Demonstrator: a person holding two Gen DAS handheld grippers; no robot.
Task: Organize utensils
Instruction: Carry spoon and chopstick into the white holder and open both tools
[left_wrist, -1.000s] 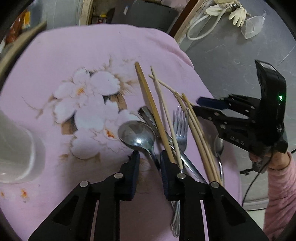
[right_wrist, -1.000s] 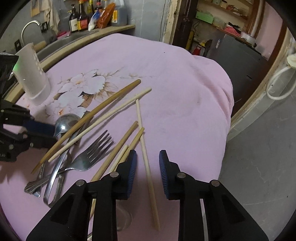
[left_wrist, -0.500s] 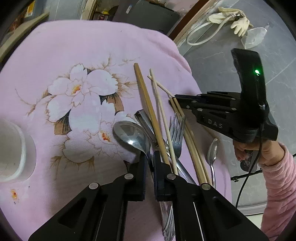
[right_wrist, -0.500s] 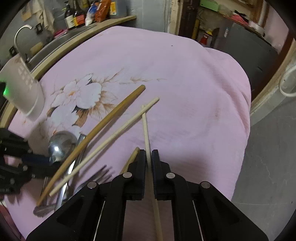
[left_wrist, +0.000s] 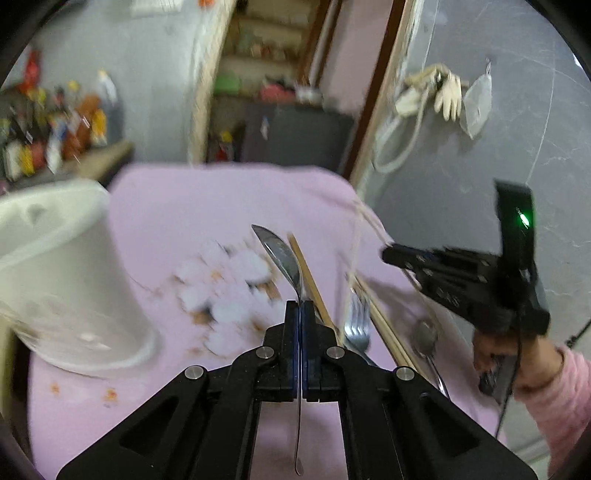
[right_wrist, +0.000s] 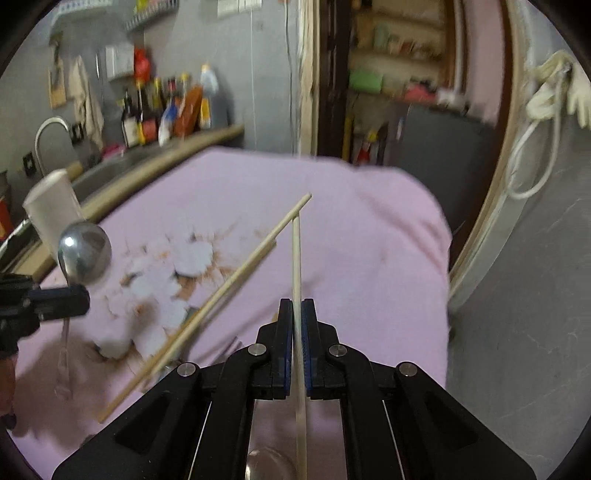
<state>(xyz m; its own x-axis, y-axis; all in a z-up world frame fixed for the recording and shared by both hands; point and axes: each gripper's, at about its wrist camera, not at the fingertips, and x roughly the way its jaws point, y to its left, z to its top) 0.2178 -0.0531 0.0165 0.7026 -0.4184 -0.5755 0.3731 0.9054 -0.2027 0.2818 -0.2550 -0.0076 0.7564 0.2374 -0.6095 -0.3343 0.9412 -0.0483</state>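
Lifted since earlier: spoon (left_wrist: 282, 258) clamped by left gripper (left_wrist: 299, 314) | chopstick (right_wrist: 296, 258) clamped by right gripper (right_wrist: 296, 314) | probably being sorted toward cup (left_wrist: 62, 273)

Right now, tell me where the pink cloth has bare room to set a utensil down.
Free: the far stretch of the pink floral cloth, beyond the pale wooden chopstick tips toward the rounded edge. Also the near strip below the white plastic cup. Crowded: the right side, where the steel fork, tan chopsticks and a small spoon lie together.
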